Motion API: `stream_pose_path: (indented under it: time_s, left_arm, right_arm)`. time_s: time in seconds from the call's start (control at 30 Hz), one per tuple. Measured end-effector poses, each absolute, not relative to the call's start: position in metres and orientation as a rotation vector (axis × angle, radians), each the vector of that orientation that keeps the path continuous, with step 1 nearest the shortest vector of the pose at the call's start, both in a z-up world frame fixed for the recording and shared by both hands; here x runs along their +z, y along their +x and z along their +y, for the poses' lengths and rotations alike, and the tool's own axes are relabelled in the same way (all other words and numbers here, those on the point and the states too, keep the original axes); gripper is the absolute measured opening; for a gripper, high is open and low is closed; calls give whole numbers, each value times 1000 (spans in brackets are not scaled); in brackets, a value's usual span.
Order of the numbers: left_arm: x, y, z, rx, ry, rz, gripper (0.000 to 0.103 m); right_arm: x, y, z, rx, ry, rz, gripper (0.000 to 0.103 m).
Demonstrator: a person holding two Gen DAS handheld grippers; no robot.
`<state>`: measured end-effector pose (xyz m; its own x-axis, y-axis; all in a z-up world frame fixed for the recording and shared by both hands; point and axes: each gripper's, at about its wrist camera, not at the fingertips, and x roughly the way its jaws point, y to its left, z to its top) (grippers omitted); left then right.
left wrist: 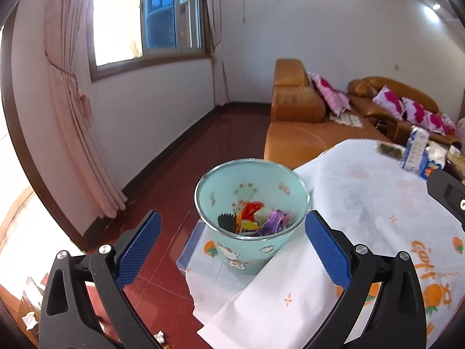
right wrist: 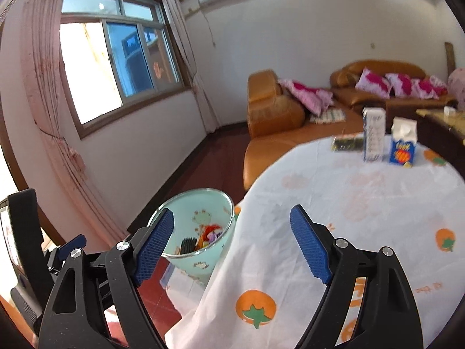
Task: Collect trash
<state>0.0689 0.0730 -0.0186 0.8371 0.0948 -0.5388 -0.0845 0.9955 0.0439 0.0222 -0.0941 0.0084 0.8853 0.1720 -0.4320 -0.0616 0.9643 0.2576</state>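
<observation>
**Beside the table: both grippers wide, nothing held**

Beside the table (left wrist: pixel 377 203), at its near left edge, we find the bin (left wrist: pixel 251 203), mint green with cartoon prints. It stands on a low clear-edged surface under a printed cloth, over the red floor (left wrist: pixel 162 203). Wrappers (left wrist: pixel 252 218) lie in its bottom: red, orange, purple, one dark with a serrated edge.

We note the left gripper (left wrist: pixel 232 250) hovering above and short of the bin, jaws spread wide, blue pads clear on both sides, nothing between them.

We see the right gripper (right wrist: pixel 232 244) over the table edge, jaws also well apart and empty. Its left pad overlaps the bin (right wrist: pixel 203 226) in view; contact we cannot tell.

Far side of the table: a tall white carton (right wrist: pixel 374 135), a blue carton (right wrist: pixel 403 145), a dark flat packet (right wrist: pixel 347 144). Crumpled paper bits (left wrist: pixel 30 320) lie on the floor near the left gripper's base. An orange sofa (left wrist: pixel 293 99) stands behind.
</observation>
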Motion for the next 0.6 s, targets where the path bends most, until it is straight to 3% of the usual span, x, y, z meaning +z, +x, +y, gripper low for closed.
stream_pose_path:
  time_s: [0.6]
  left_arm:
    - [20,17,86,99,17,420,97]
  right_arm:
    - [46,-36,-80,68,208,309,85]
